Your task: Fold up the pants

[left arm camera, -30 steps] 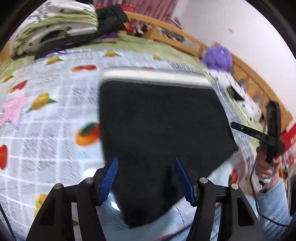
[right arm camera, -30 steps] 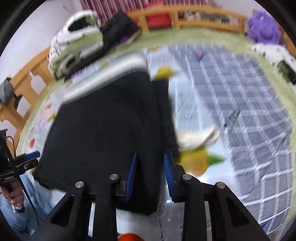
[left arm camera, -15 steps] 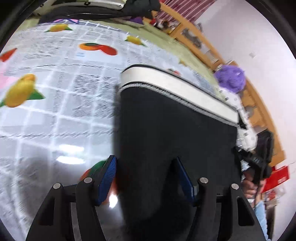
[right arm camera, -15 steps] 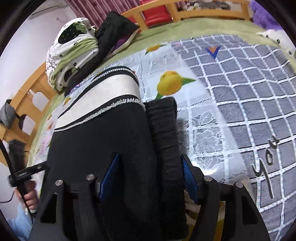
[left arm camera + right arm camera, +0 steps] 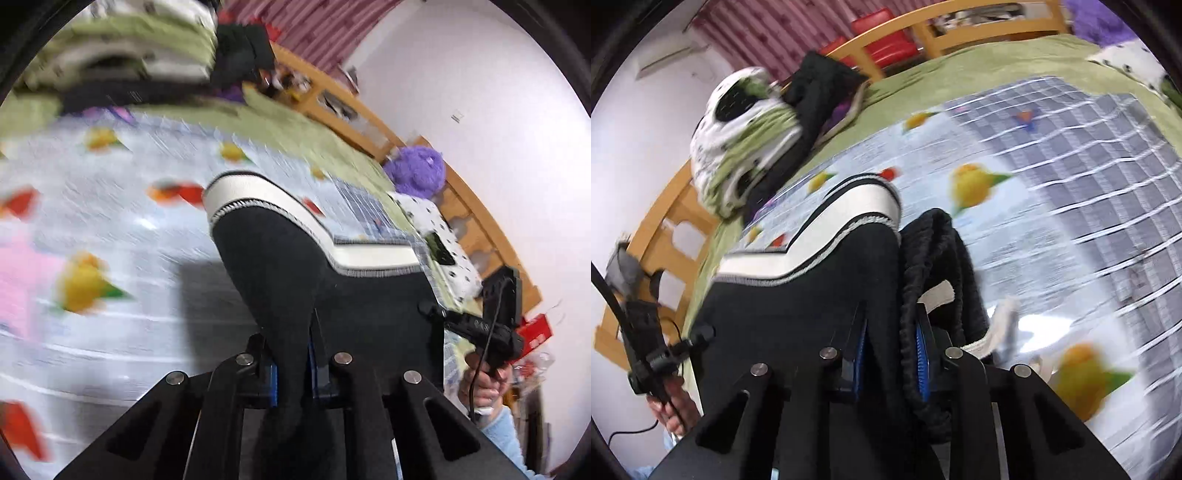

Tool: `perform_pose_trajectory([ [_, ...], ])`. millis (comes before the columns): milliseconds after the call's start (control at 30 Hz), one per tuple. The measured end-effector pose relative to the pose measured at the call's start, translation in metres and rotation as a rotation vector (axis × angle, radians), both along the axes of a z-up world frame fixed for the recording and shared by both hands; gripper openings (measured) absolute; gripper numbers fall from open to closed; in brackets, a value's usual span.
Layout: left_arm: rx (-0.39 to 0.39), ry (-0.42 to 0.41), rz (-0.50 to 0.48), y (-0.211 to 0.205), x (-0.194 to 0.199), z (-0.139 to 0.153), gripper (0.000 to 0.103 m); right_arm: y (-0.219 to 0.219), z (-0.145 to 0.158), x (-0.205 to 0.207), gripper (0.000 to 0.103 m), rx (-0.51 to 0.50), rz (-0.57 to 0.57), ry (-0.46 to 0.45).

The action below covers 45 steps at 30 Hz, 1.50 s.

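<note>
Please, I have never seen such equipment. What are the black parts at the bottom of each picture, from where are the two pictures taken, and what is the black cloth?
There is no robot here. A person holds one hand-held gripper in each hand: a two-finger clamp with a wide-angle camera looking forward along the fingers. That is why the pictures look round and bent.

One picture comes from the left hand-held gripper, the other from the right hand-held gripper. Each view also shows the other tool at its edge, with the person's hand around its handle.

The black cloth is the pants, with a white band at the far end. Both clamps are shut on the near edge and the cloth looks lifted there. Below lies a mat printed with fruit, spread on a green bed. Folded bedding is piled at the far side.
</note>
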<state>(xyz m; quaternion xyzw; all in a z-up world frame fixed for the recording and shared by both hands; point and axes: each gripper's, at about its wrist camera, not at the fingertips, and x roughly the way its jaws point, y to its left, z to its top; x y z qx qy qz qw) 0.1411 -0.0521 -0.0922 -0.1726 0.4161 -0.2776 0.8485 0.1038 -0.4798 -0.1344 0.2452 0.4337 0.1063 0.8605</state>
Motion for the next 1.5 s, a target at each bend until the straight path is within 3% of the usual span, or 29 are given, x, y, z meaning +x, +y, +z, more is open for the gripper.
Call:
perform_pose_trajectory([
  [167, 0.120, 0.020, 0.116, 0.087, -0.006, 0.012, 0.011, 0.094, -0.006, 0.003, 0.021, 0.084, 0.131, 0.000],
  [267, 0.163, 0.087, 0.174, 0.122, -0.003, -0.019, 0.012, 0.146, -0.025, 0.013, 0.022, 0.087, 0.187, 0.010],
  [333, 0.144, 0.150, 0.197, 0.133, 0.002, -0.043, 0.021, 0.159, -0.036, 0.019, 0.027, 0.061, 0.182, 0.005],
  [400, 0.139, 0.188, 0.240, 0.143, 0.005, -0.062, 0.031, 0.160, -0.045, 0.025, 0.036, 0.019, 0.177, 0.013],
  [467, 0.138, 0.171, 0.251, 0.145, -0.001, -0.066, 0.035, 0.155, -0.047, 0.024, 0.047, -0.005, 0.172, 0.043],
  [533, 0.148, 0.143, 0.271, 0.150, -0.009, -0.063, 0.047, 0.155, -0.033, 0.021, 0.047, -0.074, 0.169, 0.026],
  [600, 0.180, 0.110, 0.292, 0.153, -0.015, -0.060, 0.054, 0.163, -0.008, 0.016, 0.047, -0.188, 0.164, -0.055],
  [700, 0.213, 0.085, 0.304, 0.154, -0.020, -0.057, 0.054, 0.174, 0.014, 0.020, 0.047, -0.226, 0.186, -0.166],
  [800, 0.209, 0.082, 0.308, 0.162, -0.027, -0.057, 0.054, 0.192, 0.006, 0.048, 0.046, -0.300, 0.190, -0.139],
  [833, 0.210, 0.082, 0.308, 0.161, -0.027, -0.057, 0.054, 0.196, -0.005, 0.058, 0.037, -0.327, 0.184, -0.109],
  [933, 0.222, 0.066, 0.316, 0.165, -0.031, -0.053, 0.054, 0.197, -0.023, 0.071, 0.015, -0.270, 0.179, -0.105],
  [1000, 0.226, 0.060, 0.315, 0.166, -0.032, -0.049, 0.054, 0.189, -0.006, 0.059, 0.014, -0.233, 0.194, -0.171],
  [1067, 0.223, 0.042, 0.302, 0.163, -0.034, -0.042, 0.054, 0.168, 0.010, 0.043, 0.014, -0.126, 0.157, -0.235],
  [1133, 0.213, 0.029, 0.287, 0.158, -0.034, -0.038, 0.054, 0.162, 0.011, 0.042, 0.014, -0.181, 0.125, -0.232],
  [1200, 0.199, 0.031, 0.275, 0.149, -0.031, -0.037, 0.054, 0.154, -0.015, 0.060, 0.016, -0.244, 0.104, -0.129],
  [1267, 0.203, 0.040, 0.258, 0.137, -0.030, -0.036, 0.054, 0.145, -0.034, 0.072, 0.023, -0.190, 0.089, -0.084],
  [1333, 0.216, 0.036, 0.241, 0.129, -0.034, -0.035, 0.054, 0.134, -0.030, 0.070, 0.038, -0.135, 0.062, -0.063],
  [1400, 0.237, 0.019, 0.228, 0.125, -0.044, -0.032, 0.055, 0.128, -0.019, 0.059, 0.038, -0.109, 0.055, -0.064],
  [1500, 0.244, -0.002, 0.225, 0.125, -0.066, -0.031, 0.054, 0.132, 0.002, 0.022, 0.038, -0.154, 0.044, -0.106],
])
